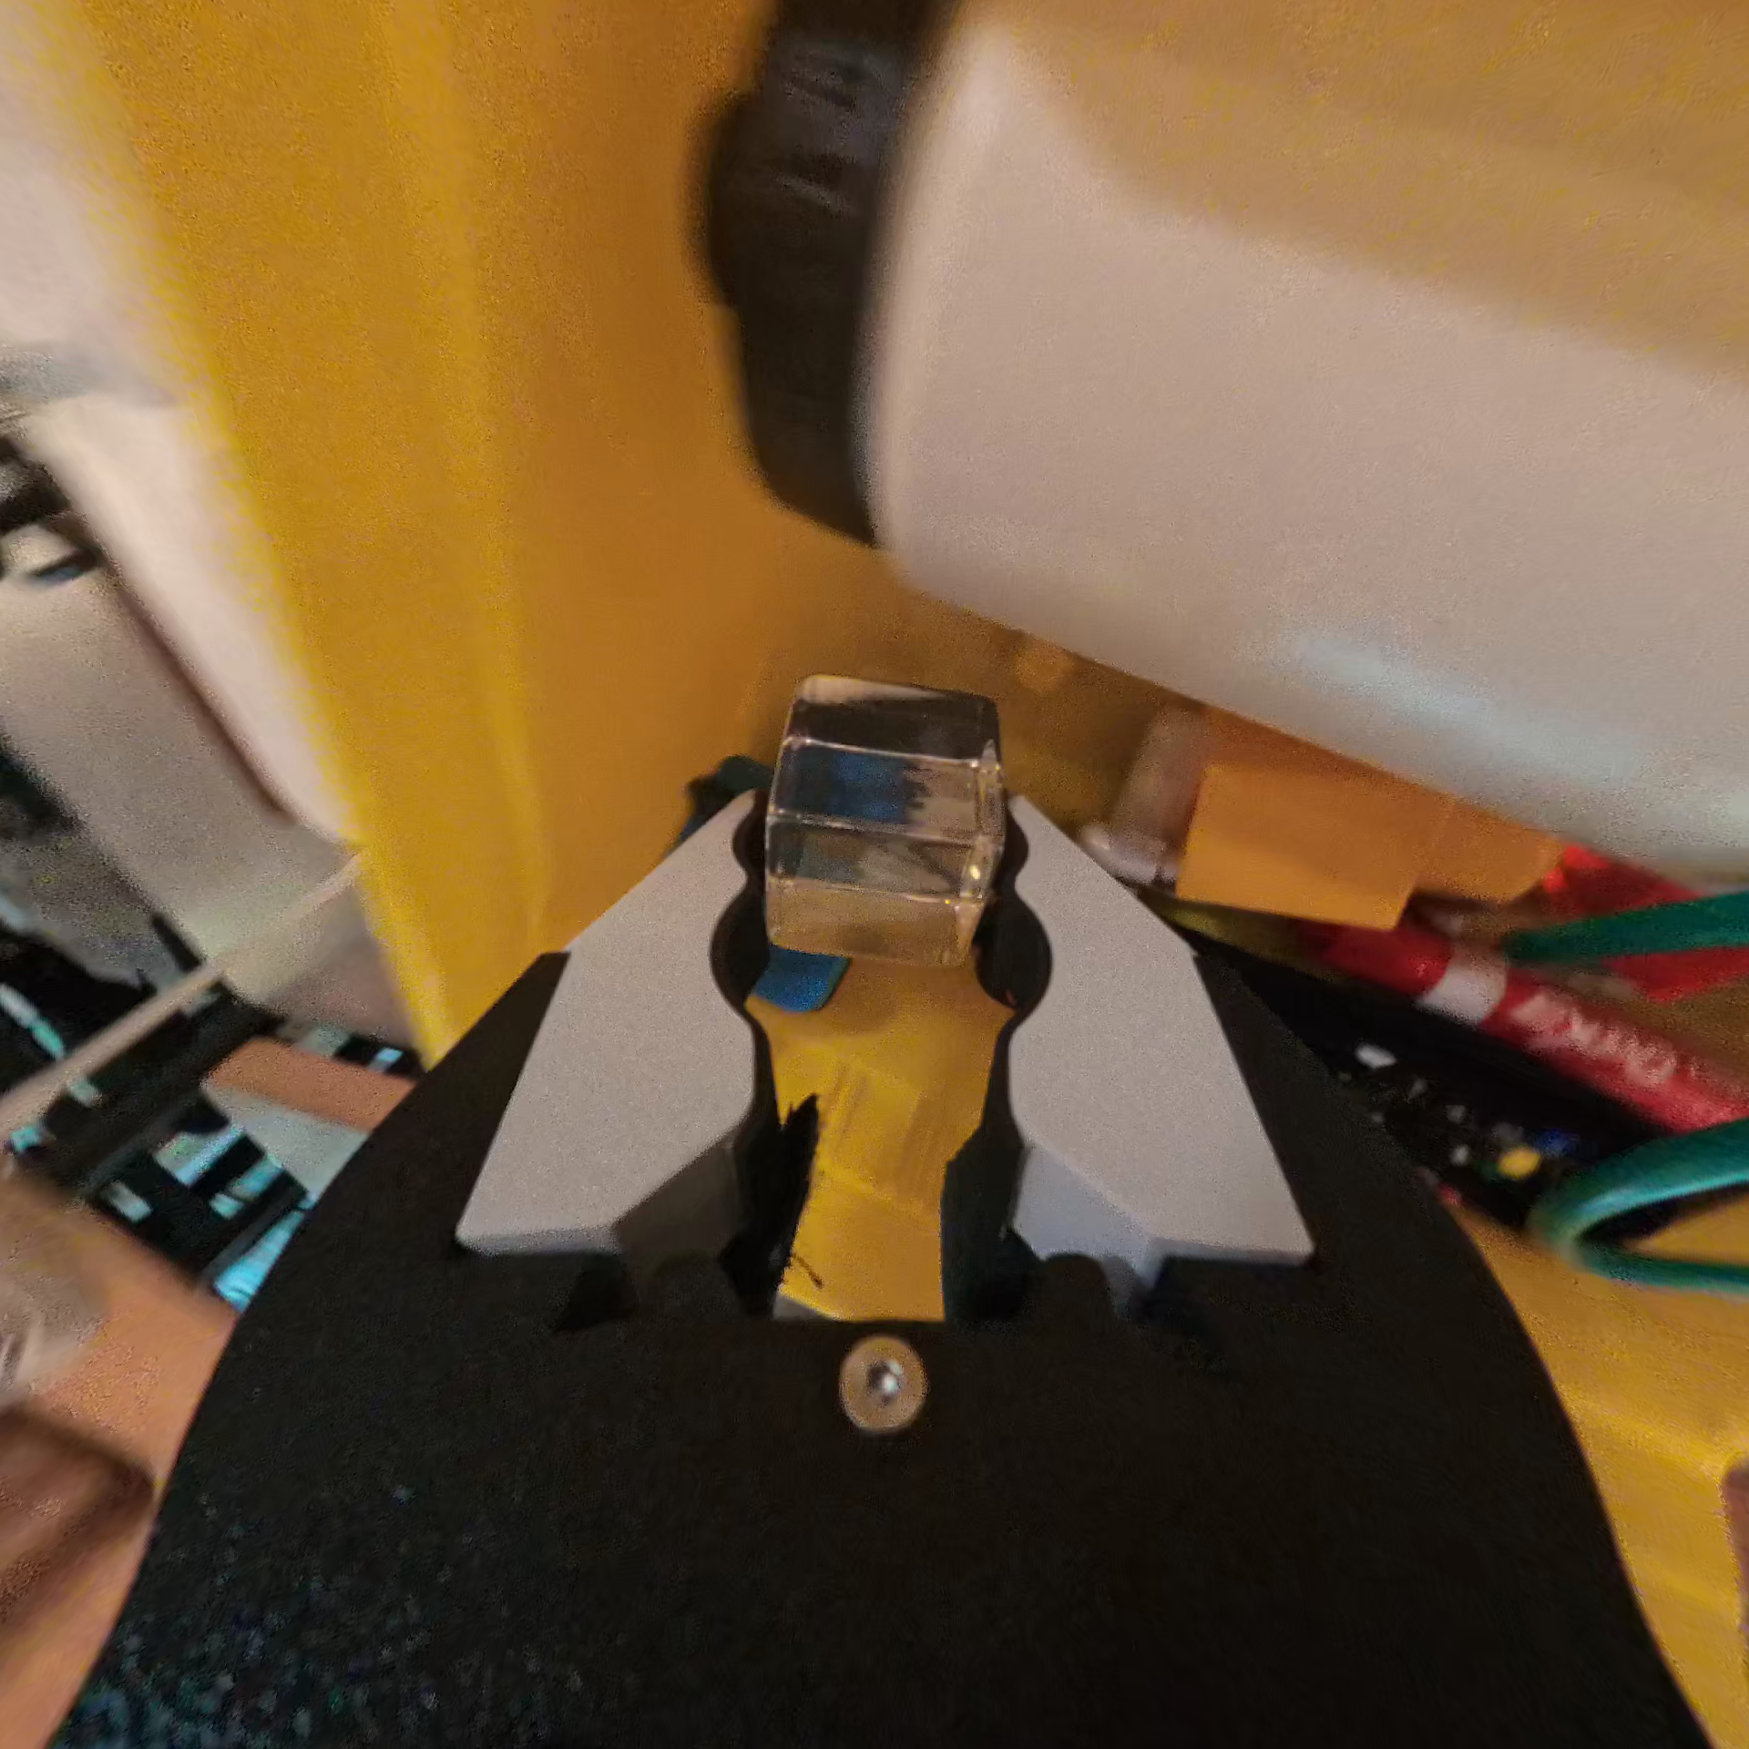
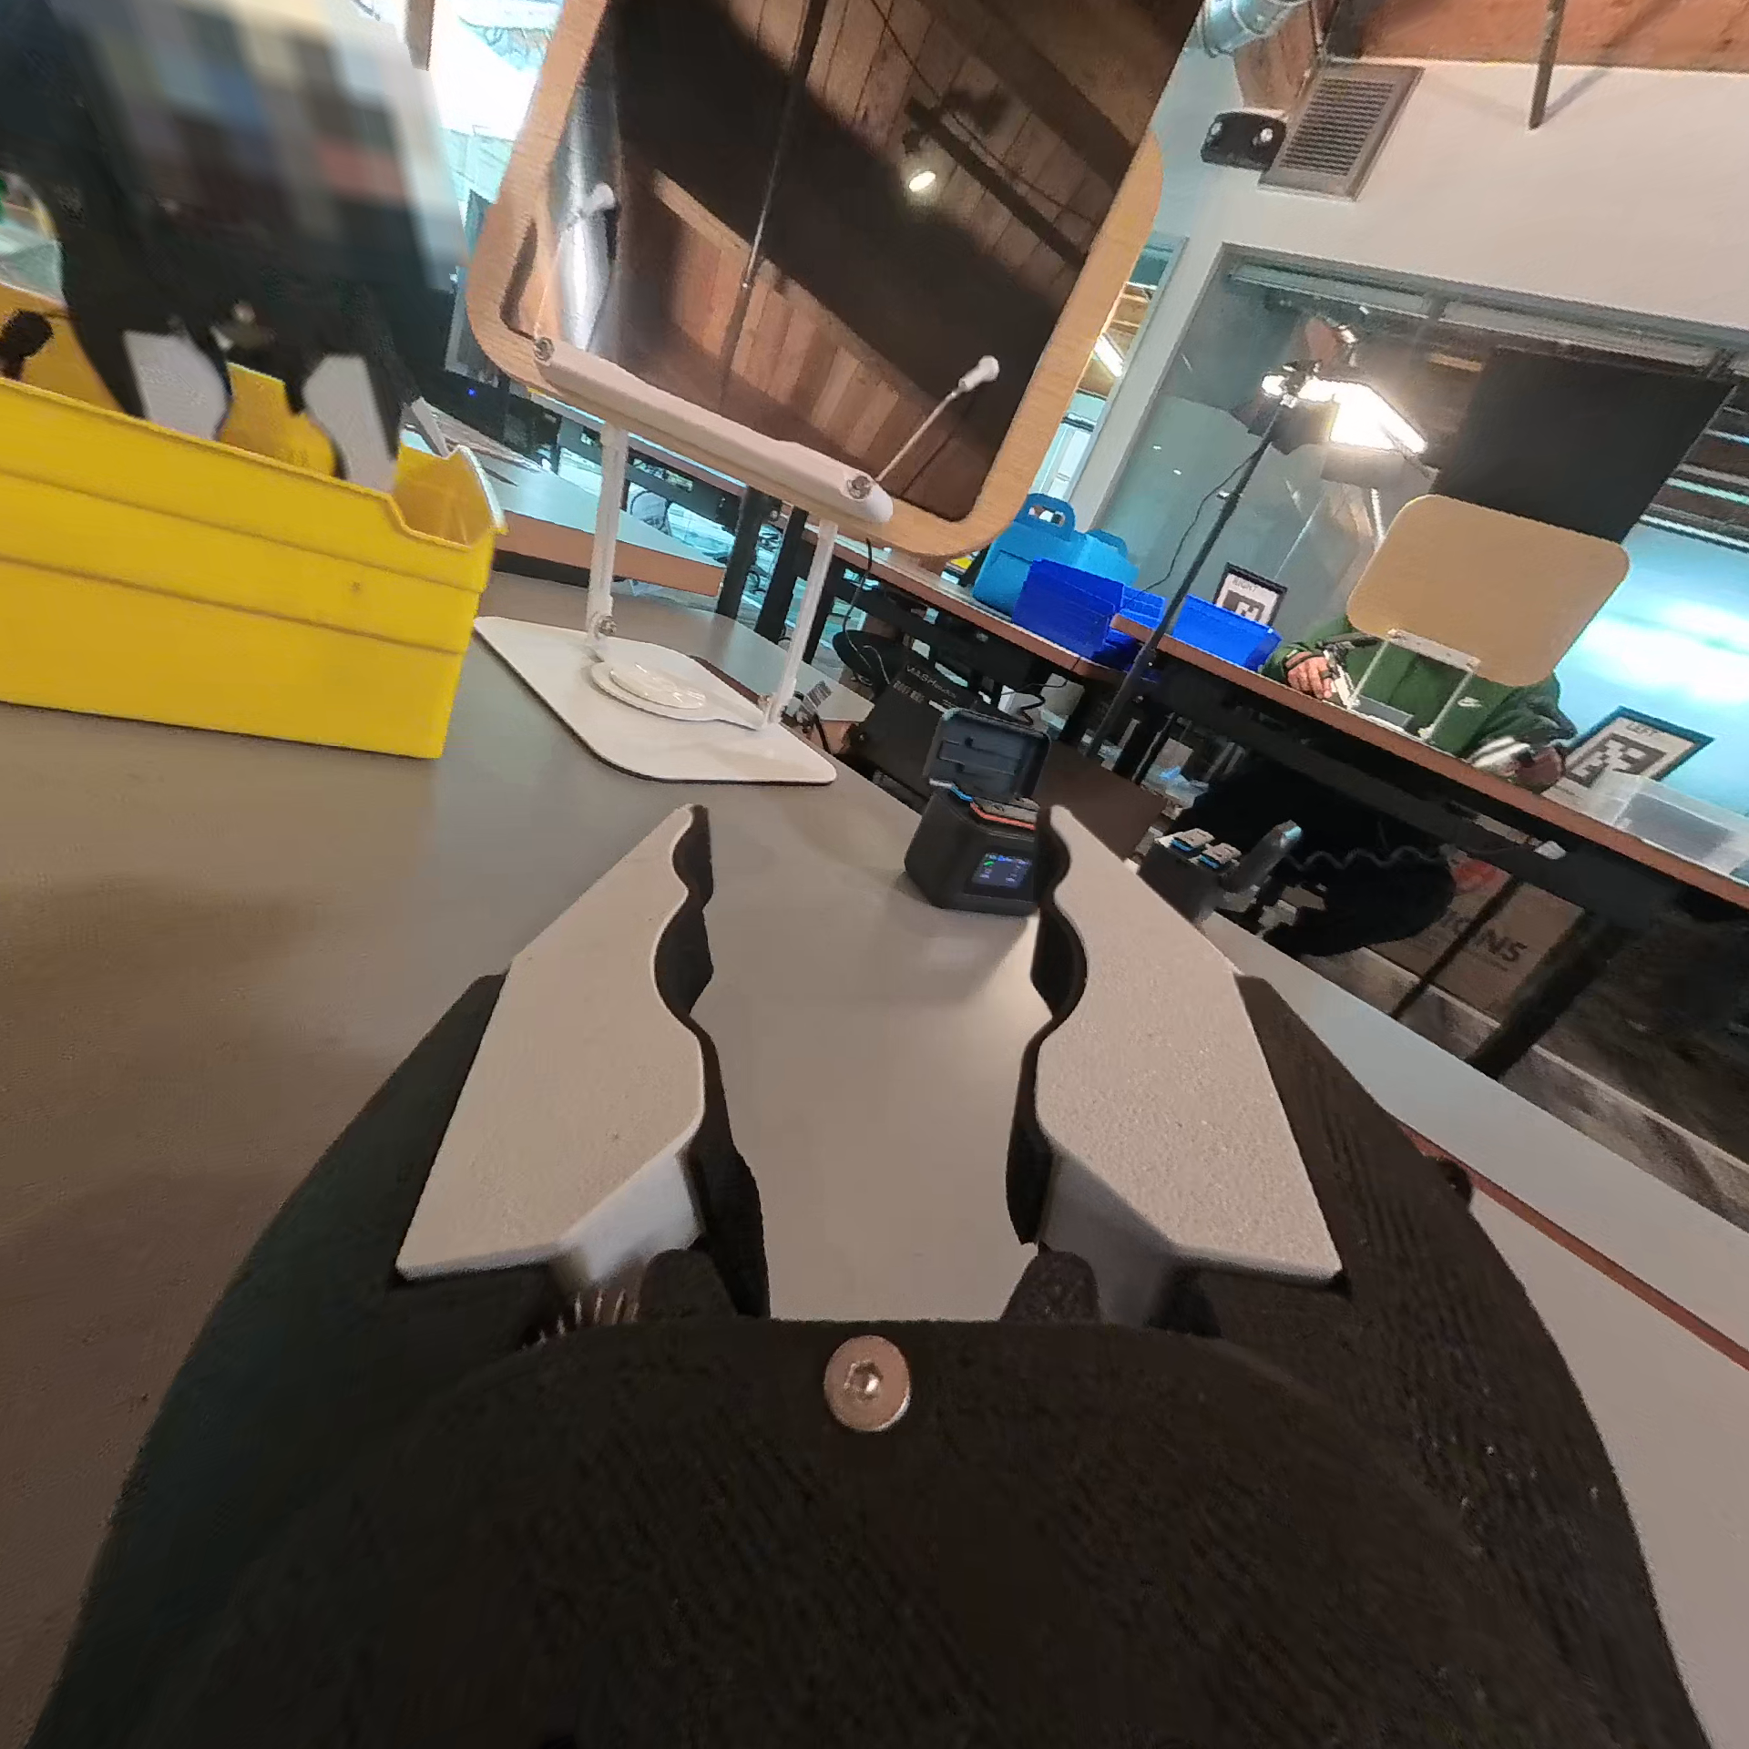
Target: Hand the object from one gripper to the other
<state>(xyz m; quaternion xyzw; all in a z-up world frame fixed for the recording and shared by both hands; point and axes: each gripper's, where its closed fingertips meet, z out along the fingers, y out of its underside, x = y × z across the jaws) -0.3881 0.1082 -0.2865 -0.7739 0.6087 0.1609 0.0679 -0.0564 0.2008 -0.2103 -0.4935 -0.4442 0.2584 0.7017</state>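
The left gripper (image 1: pixel 885 833) pinches a clear cube (image 1: pixel 885 819) between its fingertips, over a yellow bin (image 1: pixel 473 379). The right gripper (image 2: pixel 875 833) hovers above the grey table (image 2: pixel 237 946), its fingers spread wide around nothing.

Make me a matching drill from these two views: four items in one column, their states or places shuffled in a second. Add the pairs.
1. left claw
2. right claw
3. clear cube
4. yellow bin

A. open, holding nothing
B. on the grey table, to the left
C. pinched between two fingertips
D. shut on an object

Pairs: 1-D, 2-A, 3-C, 4-B
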